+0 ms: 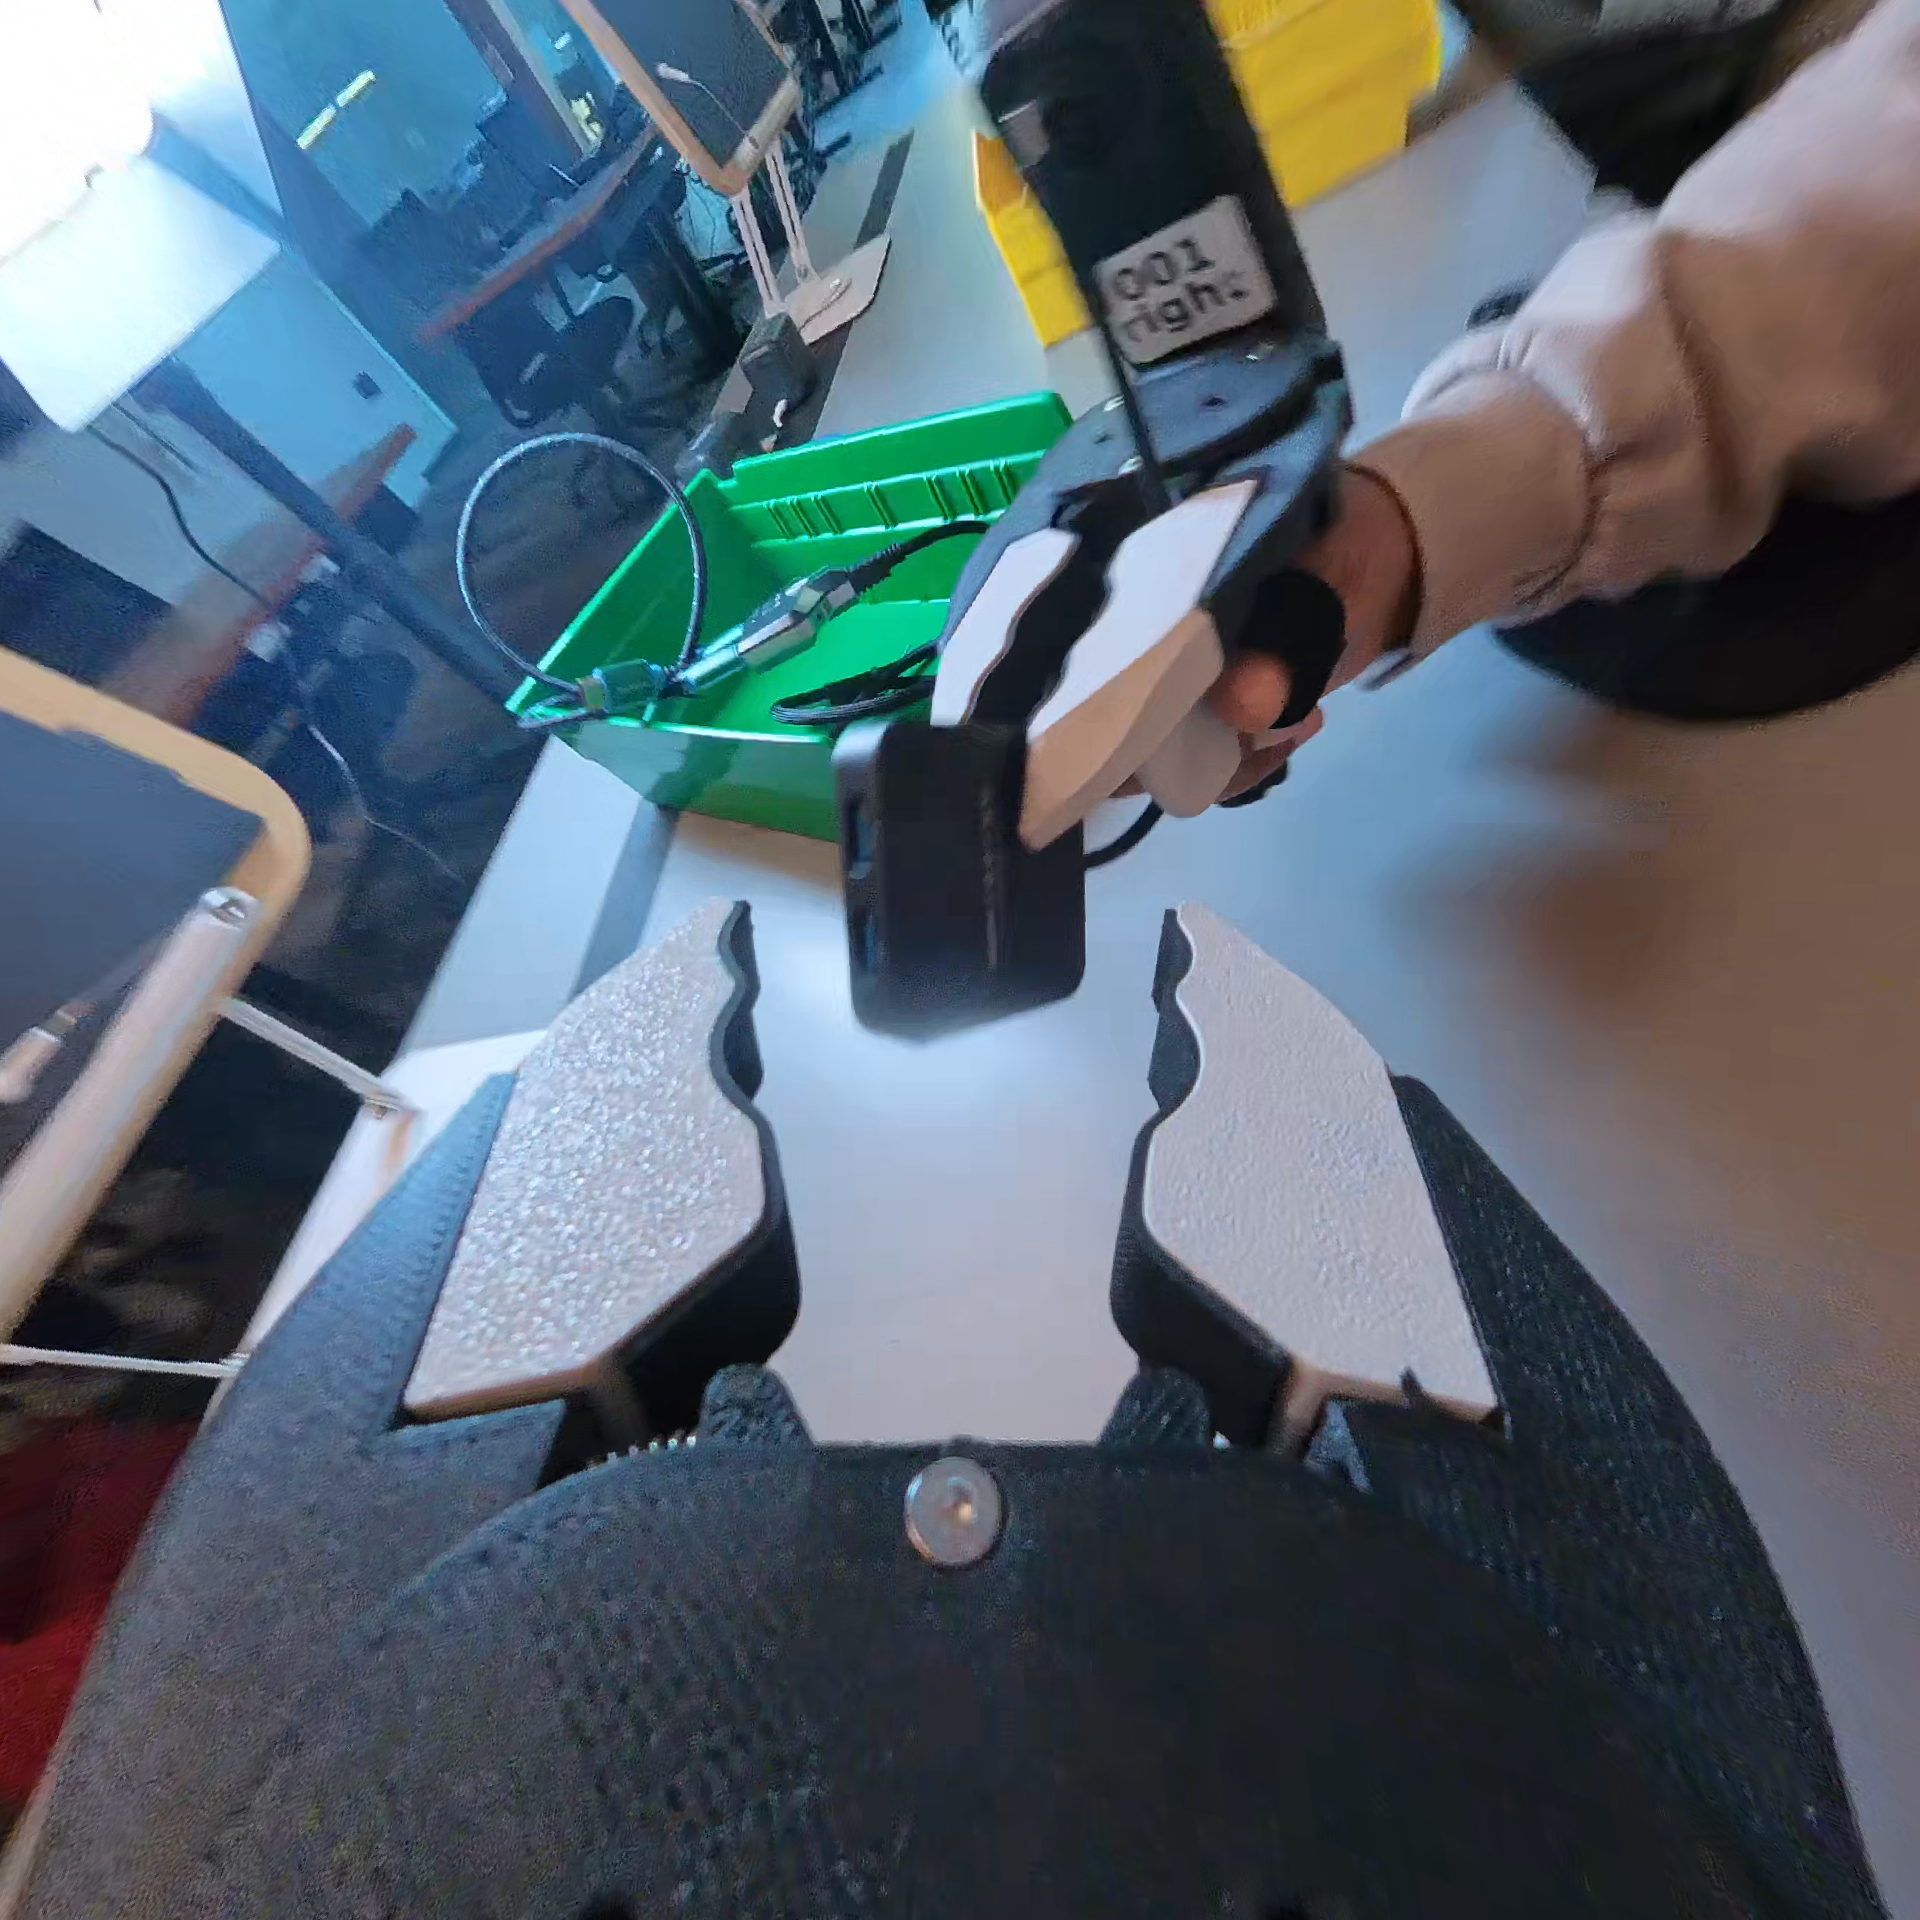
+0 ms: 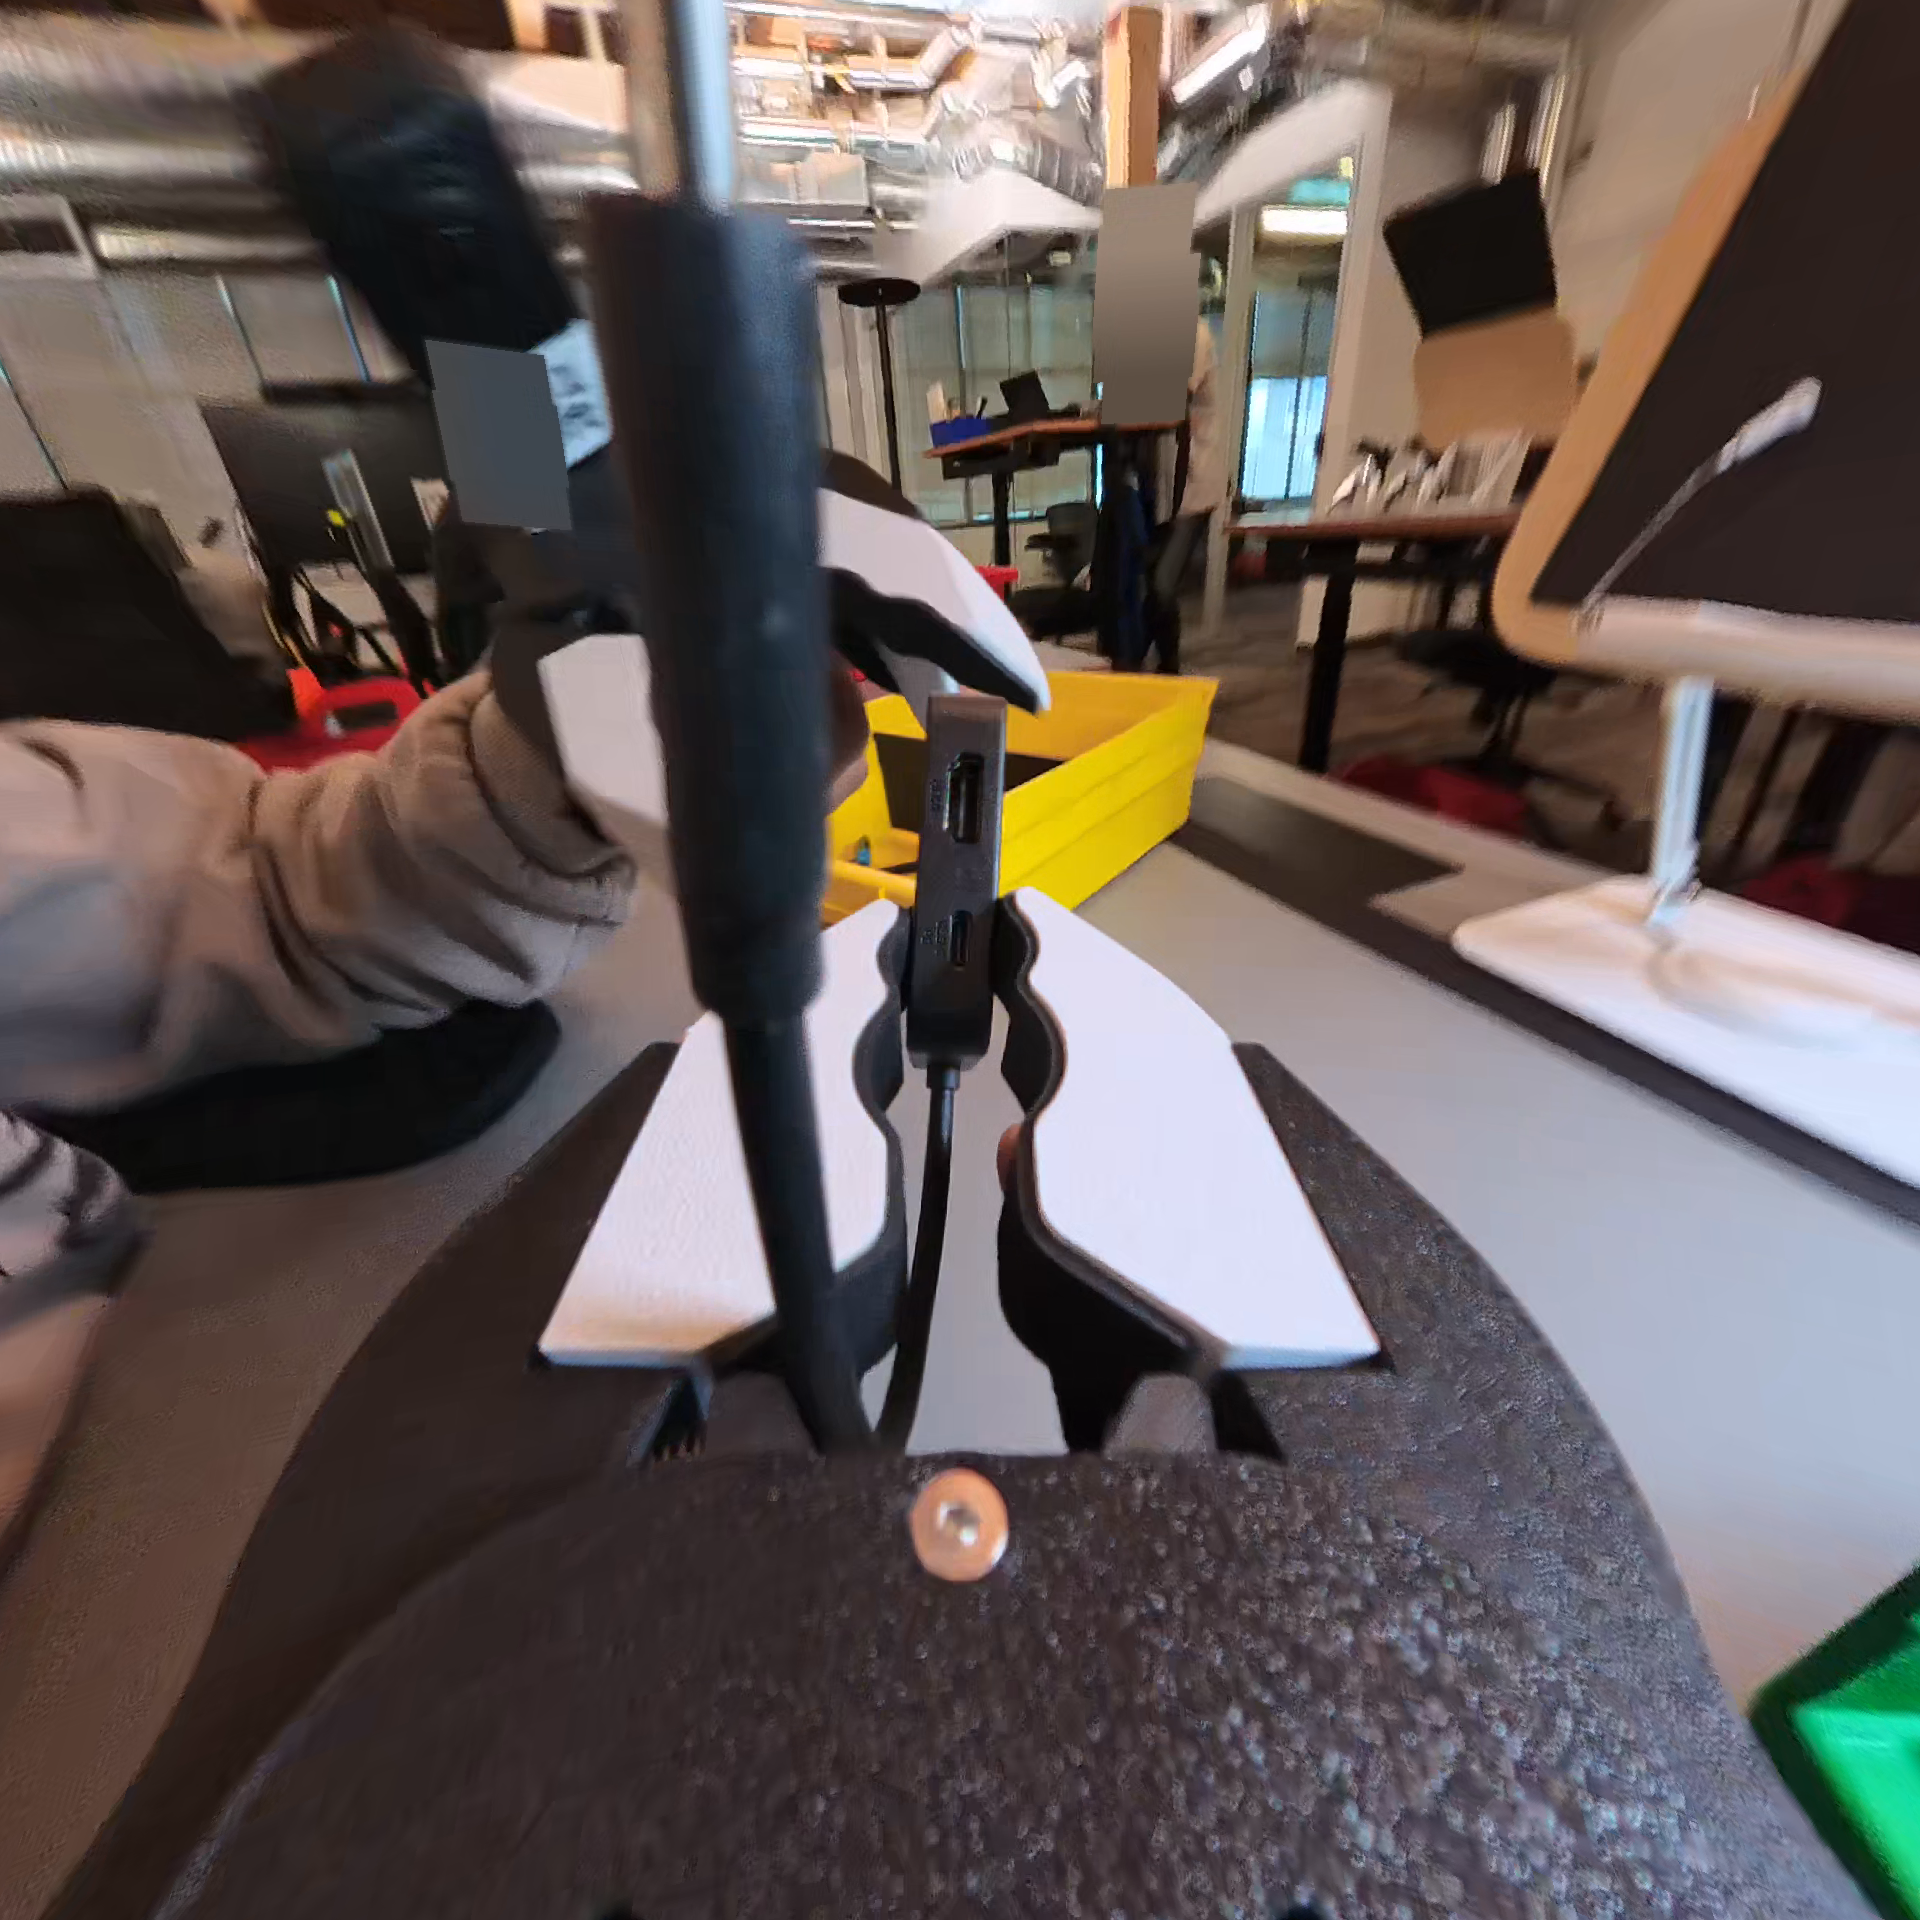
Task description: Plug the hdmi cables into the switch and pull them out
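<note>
Switch: small black box, held off the grey surface at frame centre of the left wrist view, clamped between the fingers of the right gripper. In the right wrist view the switch stands on edge between those fingers, two ports on its narrow face toward the camera, a thin black lead hanging from its near end. A thicker black cable with a long moulded end crosses in front of the lens, blurred; what it connects to cannot be told. Left gripper: fingers wide apart, empty, tips just below the switch in the frame. Upper centre of the left view: green bin on the surface holding braided hdmi cables, one looping over its rim. Yellow bin behind the switch in the right view. Person's hand and beige sleeve at right.
</note>
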